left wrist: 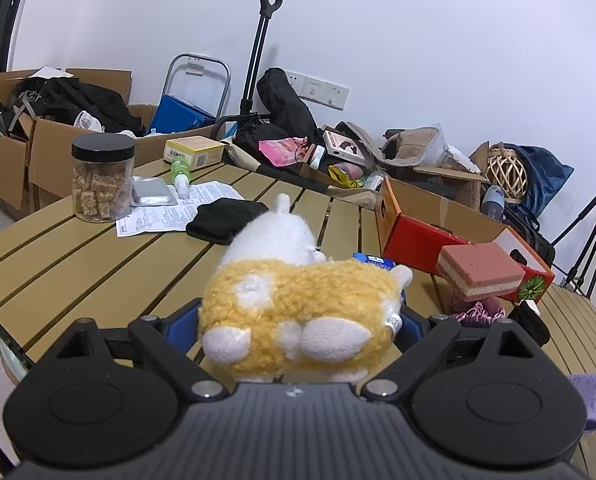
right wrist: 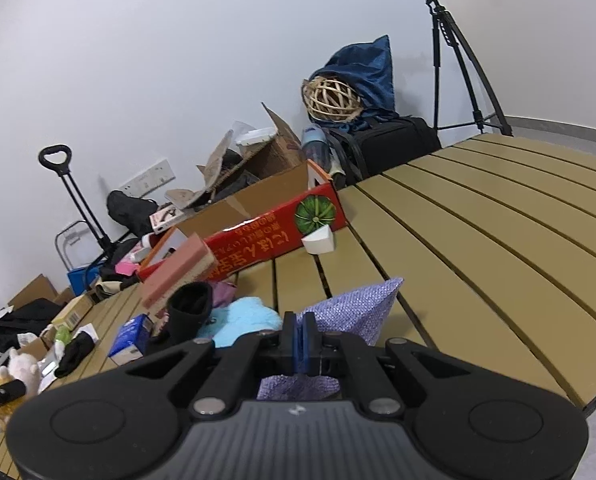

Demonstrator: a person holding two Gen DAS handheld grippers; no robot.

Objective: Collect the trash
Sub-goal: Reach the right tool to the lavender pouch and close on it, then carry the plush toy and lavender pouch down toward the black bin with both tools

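Observation:
My left gripper [left wrist: 293, 328] has its blue pads against both flanks of a yellow and white plush toy [left wrist: 298, 304], which sits low over the slatted table [left wrist: 77, 264]. The same toy [right wrist: 19, 368] shows at the far left of the right wrist view. My right gripper [right wrist: 304, 340] is shut on a purple cloth [right wrist: 358, 312], whose pointed corner sticks out past the pads. Loose items lie ahead of it: a blue tissue pack [right wrist: 131, 338], a black sock [right wrist: 189, 312], a light blue fluffy cloth [right wrist: 241, 320] and a small white cup [right wrist: 318, 240].
A red carton [right wrist: 257, 240] lies open at the table's far edge with a pink sponge [right wrist: 177, 272] leaning on it. A jar [left wrist: 102, 178], printed paper [left wrist: 157, 216], blister pack [left wrist: 151, 192] and black cloth [left wrist: 225, 218] sit far left. Boxes and bags crowd the wall; a tripod [right wrist: 450, 60] stands right.

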